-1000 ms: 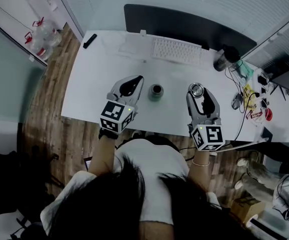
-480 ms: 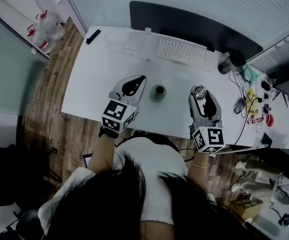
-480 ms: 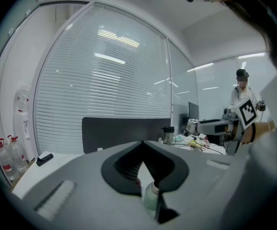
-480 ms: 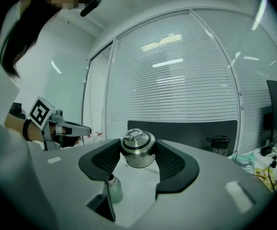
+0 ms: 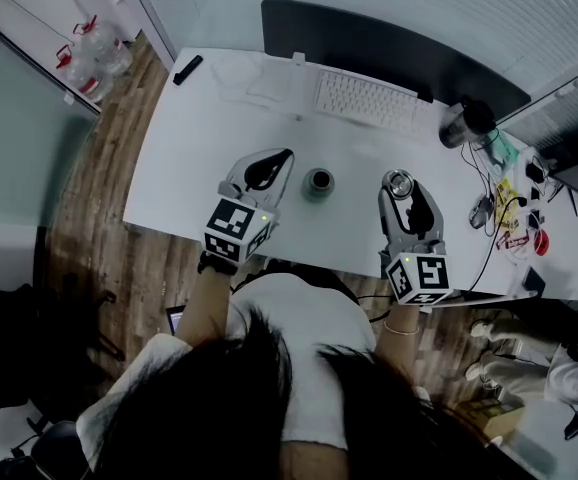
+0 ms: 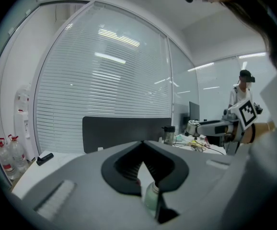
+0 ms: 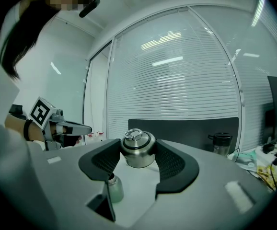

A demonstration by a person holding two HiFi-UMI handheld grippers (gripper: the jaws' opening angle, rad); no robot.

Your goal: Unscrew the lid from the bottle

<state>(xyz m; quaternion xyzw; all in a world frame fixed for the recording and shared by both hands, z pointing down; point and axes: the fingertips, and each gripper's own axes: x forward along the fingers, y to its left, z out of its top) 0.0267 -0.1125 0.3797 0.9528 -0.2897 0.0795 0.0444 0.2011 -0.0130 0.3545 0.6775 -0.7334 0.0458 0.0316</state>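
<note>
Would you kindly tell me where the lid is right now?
The lid is on the right of the head view, off the bottle to its left, clamped in the right gripper.

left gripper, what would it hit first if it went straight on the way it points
Probably the left end of the keyboard, though depth is unclear; the left gripper is shut and the bottle stands just right of that line.

Dim, cool light (fisheye-warped edges)
</note>
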